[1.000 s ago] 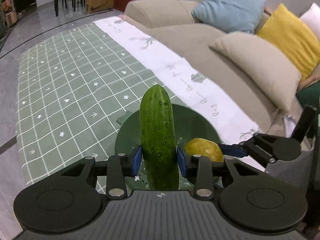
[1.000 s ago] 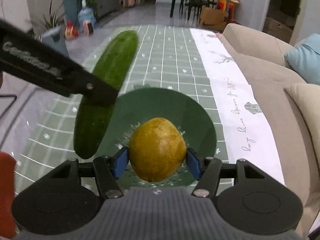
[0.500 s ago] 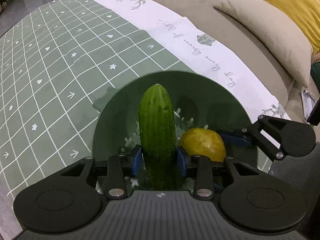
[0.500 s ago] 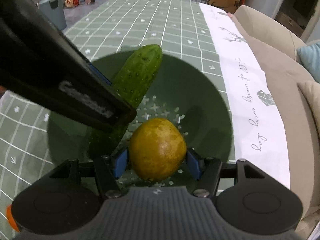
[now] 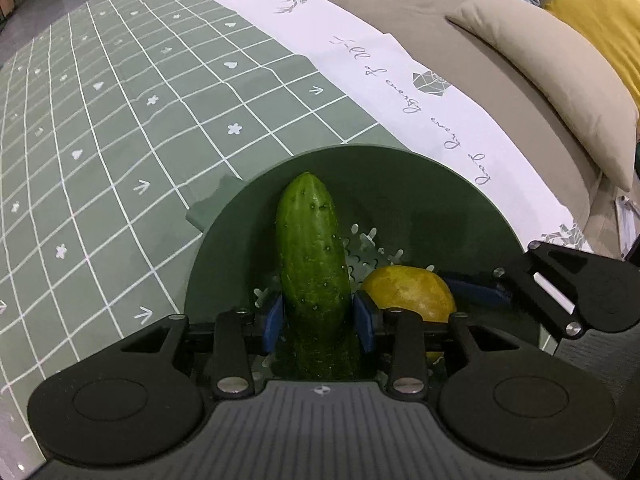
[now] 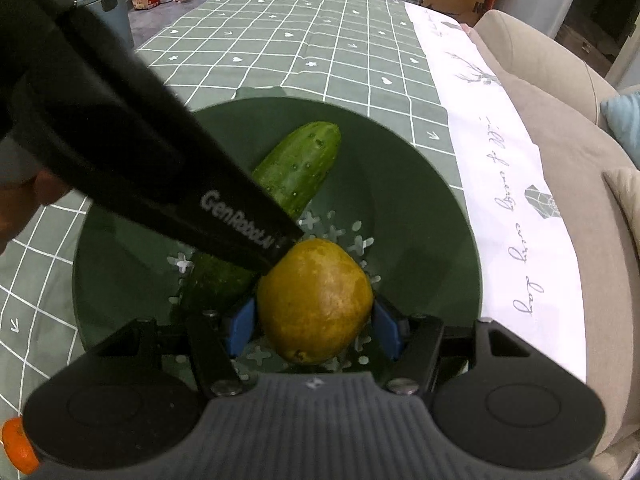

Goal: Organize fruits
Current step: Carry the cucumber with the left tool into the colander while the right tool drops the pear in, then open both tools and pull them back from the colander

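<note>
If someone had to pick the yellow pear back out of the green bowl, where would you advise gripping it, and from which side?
Grip the pear across its widest middle, as the right gripper does now, coming down from above on the bowl's open side. The cucumber and left gripper crowd the other side, and the rounded belly probably gives the pads their steadiest seat.

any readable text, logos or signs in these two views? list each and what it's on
"GenRobot", with a last character or two cut off: white print on the left claw's black arm.
Grey cursive script on the white cloth border, in both views: looks like "every day" with more words, not surely readable.
Arrows, hearts and flowers printed in the green checked tablecloth squares: signs, no words.
Cardboard box far back: print too blurred.
</note>
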`<state>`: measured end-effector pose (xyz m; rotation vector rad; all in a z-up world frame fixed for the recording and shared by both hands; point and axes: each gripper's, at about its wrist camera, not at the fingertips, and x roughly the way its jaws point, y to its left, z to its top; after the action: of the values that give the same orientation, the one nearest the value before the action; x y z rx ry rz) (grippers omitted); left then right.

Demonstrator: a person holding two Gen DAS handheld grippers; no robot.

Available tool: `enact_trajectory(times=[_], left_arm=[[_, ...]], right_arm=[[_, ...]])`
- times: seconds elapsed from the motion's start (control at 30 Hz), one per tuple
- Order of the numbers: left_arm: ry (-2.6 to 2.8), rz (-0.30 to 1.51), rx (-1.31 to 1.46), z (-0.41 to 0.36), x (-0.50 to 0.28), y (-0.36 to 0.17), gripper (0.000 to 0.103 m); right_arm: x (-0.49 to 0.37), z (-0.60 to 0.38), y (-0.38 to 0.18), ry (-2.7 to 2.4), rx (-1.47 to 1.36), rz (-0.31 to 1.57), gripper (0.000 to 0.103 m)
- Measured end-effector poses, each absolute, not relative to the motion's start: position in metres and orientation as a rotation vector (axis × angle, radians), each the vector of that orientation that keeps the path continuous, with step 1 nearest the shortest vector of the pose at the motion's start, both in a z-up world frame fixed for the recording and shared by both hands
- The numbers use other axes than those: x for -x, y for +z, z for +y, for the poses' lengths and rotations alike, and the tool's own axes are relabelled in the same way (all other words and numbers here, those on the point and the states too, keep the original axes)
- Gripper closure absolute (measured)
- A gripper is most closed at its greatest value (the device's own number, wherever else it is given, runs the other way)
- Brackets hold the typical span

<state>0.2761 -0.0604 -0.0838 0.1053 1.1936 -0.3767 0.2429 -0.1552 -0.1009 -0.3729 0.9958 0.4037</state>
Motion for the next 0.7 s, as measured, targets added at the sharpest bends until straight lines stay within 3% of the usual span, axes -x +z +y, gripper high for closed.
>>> enact_trajectory(times=[0.07,0.1,0.17,0.47,0.7], left_arm=[[-0.379,1.194,-0.122,-0.062,-0.274,-0.081,0.057],[-0.382,1.191,-0.126,-0.062,-0.272,-0.079,0.055],[-0.387,1.182,-0.131,-0.062,-0.269,-0.070,0.055],[-0.391,1.040,-0.138,-0.045,-0.230,-0.004,0.049],[-0.411,0.947,-0.110,-0.022,-0.177,0.035,0.049]], right_arm=[[-0.242,-0.155,-0.098,0.396,0.375,0.994,0.041],[-0.241,-0.155,-0.095,0.389,0.380,0.986,0.034],[-0.240,-0.154,-0.089,0.374,0.386,0.973,0.029],[-0.209,-0.156,-0.044,0.322,0.385,0.887,0.028],[-0.167,-0.179,-0.009,0.295,0.196,0.816,0.028]])
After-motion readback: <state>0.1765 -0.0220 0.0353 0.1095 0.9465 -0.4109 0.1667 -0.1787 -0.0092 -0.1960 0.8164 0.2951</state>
